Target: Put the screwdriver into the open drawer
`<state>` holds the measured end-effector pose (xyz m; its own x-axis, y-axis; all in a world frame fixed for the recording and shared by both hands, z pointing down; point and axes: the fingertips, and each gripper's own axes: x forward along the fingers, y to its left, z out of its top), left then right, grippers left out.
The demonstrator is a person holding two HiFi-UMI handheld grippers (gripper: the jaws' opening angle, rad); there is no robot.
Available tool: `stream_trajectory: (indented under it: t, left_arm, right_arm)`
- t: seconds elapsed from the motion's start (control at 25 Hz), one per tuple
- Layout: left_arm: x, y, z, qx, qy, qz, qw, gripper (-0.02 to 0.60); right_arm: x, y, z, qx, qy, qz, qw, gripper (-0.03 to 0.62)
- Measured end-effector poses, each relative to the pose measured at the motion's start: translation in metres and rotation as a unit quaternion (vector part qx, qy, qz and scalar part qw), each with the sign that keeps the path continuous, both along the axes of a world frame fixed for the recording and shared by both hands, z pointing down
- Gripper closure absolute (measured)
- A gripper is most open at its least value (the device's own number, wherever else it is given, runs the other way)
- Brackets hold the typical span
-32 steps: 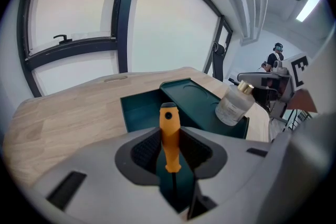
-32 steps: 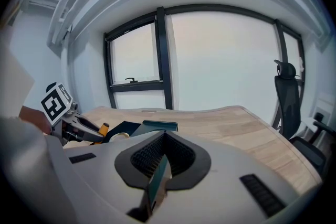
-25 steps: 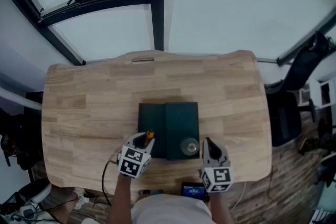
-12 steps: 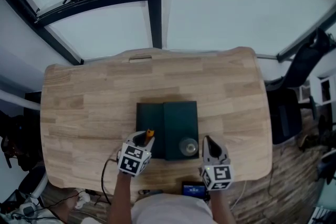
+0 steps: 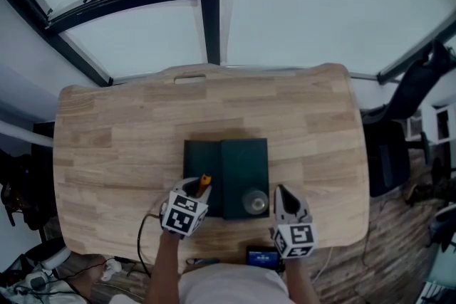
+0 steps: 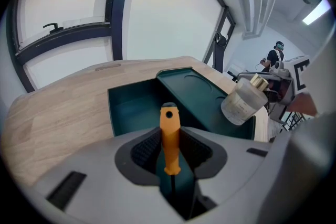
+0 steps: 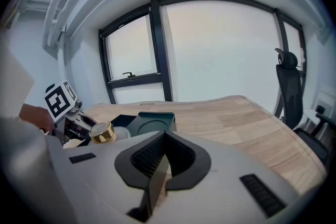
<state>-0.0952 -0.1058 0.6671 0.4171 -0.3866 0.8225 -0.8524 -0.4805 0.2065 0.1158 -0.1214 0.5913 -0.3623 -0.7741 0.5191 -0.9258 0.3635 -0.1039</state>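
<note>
Clamping the orange screwdriver (image 6: 169, 136) by its handle, the left gripper (image 5: 194, 188) hovers over the 6 o'clock end of the open green drawer (image 6: 128, 107), the handle pointing to 12 o'clock. At its 3 o'clock, the right gripper (image 7: 159, 161) has its jaws together and empty.
</note>
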Motion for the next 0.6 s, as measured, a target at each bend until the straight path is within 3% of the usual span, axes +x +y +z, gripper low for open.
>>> stream_trajectory:
  t: [0.6]
  left_arm:
    - [0.0044, -0.0028, 0.0105, -0.032, -0.014, 0.001, 0.9994, 0.472]
  right_arm:
    - [0.0039, -0.0041, 0.0054, -0.009, 0.003, 0.003, 1.0, 0.597]
